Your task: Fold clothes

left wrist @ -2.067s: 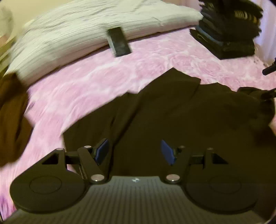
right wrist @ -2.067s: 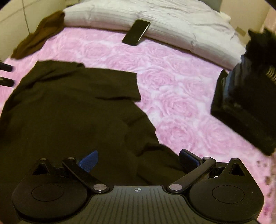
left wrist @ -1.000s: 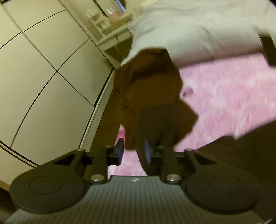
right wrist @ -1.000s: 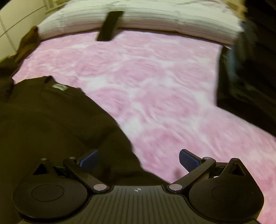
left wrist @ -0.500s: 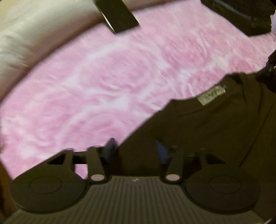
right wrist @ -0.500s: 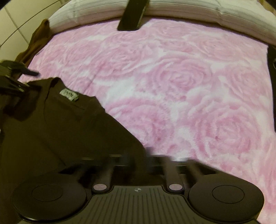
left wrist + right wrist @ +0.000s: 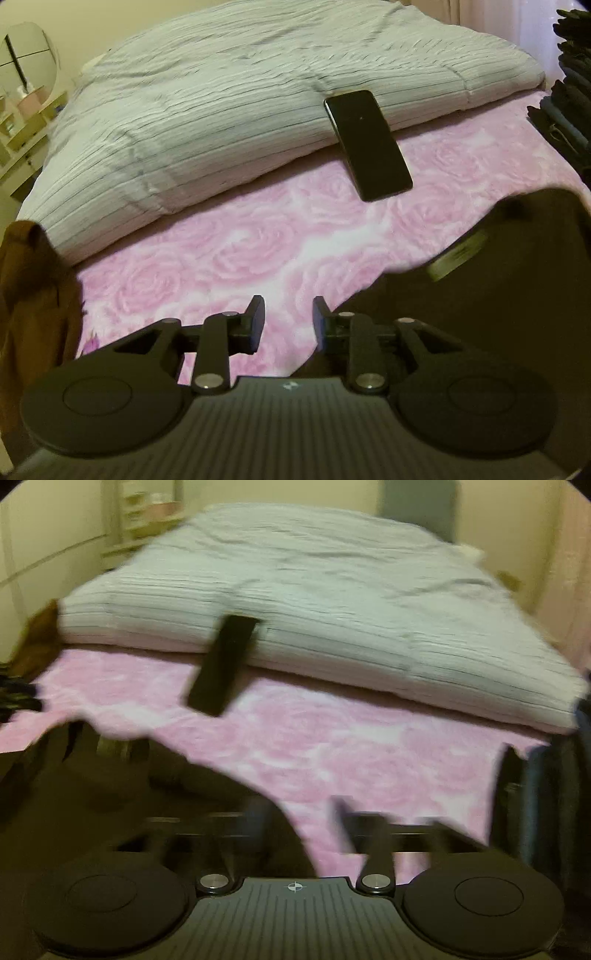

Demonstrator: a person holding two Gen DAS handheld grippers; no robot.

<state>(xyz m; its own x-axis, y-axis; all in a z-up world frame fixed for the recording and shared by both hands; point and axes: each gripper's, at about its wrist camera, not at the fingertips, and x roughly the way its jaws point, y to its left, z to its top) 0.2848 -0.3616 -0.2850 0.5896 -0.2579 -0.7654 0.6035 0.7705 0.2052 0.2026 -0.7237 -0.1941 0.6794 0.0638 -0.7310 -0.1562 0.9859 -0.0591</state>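
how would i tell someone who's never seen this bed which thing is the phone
Start at the big grey striped duvet bunched across the far half of the bed, above the pink rose blanket. At the duvet's near edge a flat black phone leans, its lower end on the pink. It is the only rigid, glossy rectangle; the other dark things are soft clothes.

A broad stretch of pink rose bedspread (image 7: pixel 258 254) lies bare between the dark shirt (image 7: pixel 498 314) and the rolled grey duvet (image 7: pixel 221 110). A black phone (image 7: pixel 367 144) leans off the duvet's edge into that strip. Stacked dark clothes (image 7: pixel 569 110) wall the right side, a brown garment (image 7: pixel 33 295) the left.
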